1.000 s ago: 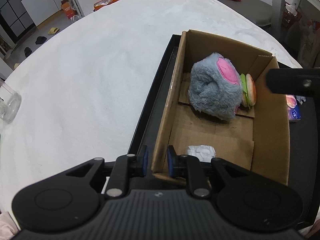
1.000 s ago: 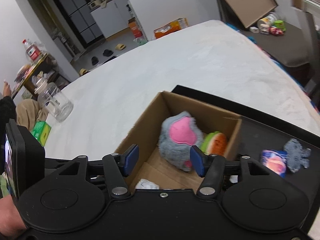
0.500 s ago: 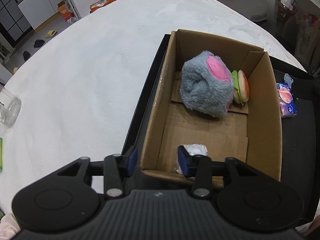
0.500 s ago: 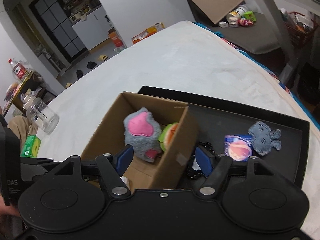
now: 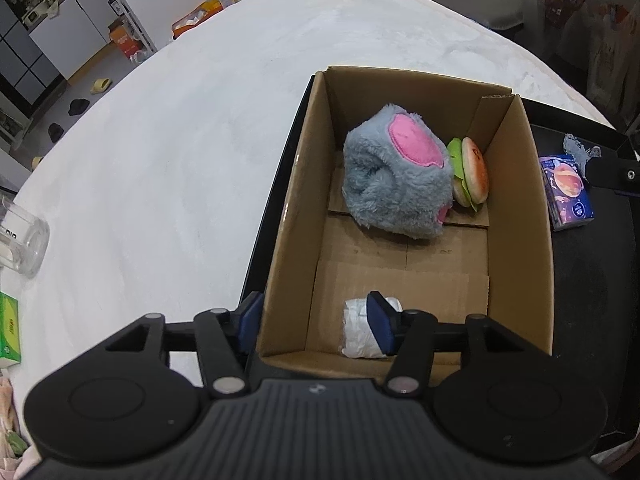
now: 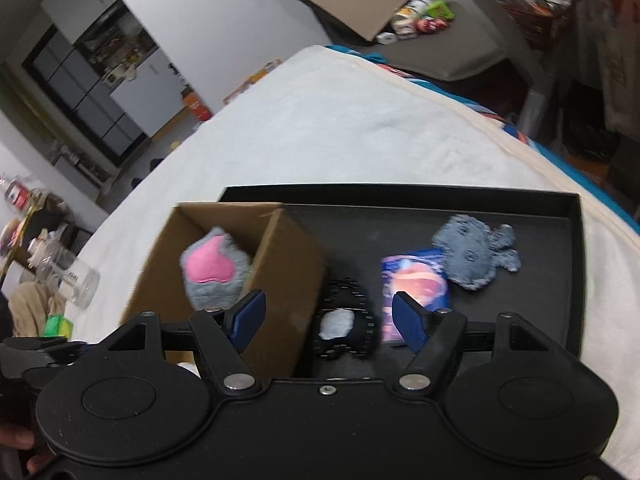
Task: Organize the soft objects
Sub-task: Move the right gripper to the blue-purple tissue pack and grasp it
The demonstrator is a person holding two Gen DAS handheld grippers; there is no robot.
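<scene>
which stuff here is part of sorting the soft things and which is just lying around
Part of the job:
- cardboard box
- grey and pink plush
- burger toy
- white bundle
- blue-grey plush
- black item with a pale patch
- blue packet
- black tray

Just lying about:
- clear jar
- green box

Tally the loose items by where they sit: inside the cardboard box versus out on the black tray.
In the cardboard box: 3: grey-and-pink plush toy, toy burger, white wad.
On the black tray: 3: blue-grey fuzzy toy, blue packet, black item with white patch.
Total: 6
</scene>
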